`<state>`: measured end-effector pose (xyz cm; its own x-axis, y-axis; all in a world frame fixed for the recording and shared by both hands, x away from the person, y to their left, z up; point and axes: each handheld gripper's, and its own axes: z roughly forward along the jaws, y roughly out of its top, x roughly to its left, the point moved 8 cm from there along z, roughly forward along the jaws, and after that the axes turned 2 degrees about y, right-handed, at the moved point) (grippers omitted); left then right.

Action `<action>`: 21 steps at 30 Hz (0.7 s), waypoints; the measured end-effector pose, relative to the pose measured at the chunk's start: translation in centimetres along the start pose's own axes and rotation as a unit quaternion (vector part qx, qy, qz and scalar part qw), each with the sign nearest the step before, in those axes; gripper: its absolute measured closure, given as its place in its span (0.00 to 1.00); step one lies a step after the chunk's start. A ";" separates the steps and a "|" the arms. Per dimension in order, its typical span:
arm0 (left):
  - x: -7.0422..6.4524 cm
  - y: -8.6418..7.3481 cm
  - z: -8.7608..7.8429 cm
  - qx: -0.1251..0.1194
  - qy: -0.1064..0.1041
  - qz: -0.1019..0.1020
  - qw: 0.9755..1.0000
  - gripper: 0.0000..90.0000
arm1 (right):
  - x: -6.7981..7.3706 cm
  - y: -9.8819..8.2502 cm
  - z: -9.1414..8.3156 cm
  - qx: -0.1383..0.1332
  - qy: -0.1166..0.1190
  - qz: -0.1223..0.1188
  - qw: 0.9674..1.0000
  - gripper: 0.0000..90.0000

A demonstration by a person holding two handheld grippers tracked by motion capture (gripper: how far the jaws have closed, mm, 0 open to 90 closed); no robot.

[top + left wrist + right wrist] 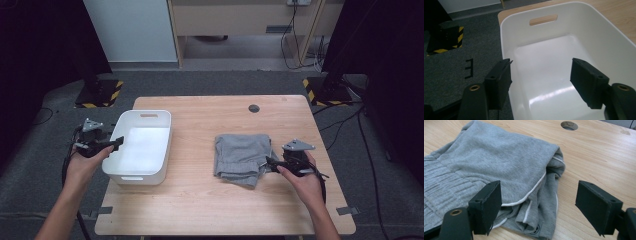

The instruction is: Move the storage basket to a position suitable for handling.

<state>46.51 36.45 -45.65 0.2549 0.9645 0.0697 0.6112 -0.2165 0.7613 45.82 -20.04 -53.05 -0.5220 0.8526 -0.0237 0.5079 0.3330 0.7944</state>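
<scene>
A white plastic bin (165, 150) stands on the left part of the wooden table (200, 205), its inside bare. My left gripper (118, 144) sits at the bin's left wall. In the left gripper view the left gripper (540, 63) is open and straddles the bin's wall (506, 45), one jaw outside and one inside, without touching it. A folded grey garment (241, 156) with white piping lies at centre right. My right gripper (265, 162) is open at the garment's right edge. In the right gripper view the right gripper (537, 186) has one jaw over the garment (499, 157) and the other over bare wood.
A round cable hole (254, 108) sits near the table's far edge. Stand bases with yellow-black tape (98, 94) (325, 91) rest on the grey carpet beyond the far corners, and cables (350, 125) trail on the right.
</scene>
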 end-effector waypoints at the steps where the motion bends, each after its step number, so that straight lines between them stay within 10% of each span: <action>1: 0.2 -0.1 0.0 0.001 0.003 -0.002 1.000 0.39 | 0.0 0.0 0.0 0.000 0.000 0.002 1.000 0.23; 21: 2.3 -2.3 1.4 0.031 0.017 -0.028 0.999 0.65 | -0.3 0.0 -0.2 -0.002 0.002 0.010 1.000 0.23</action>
<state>46.76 39.00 -48.10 0.1933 0.9798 0.0514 0.6686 -0.1698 0.7240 45.79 -20.37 -52.92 -0.5144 0.8575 -0.0043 0.5155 0.3132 0.7976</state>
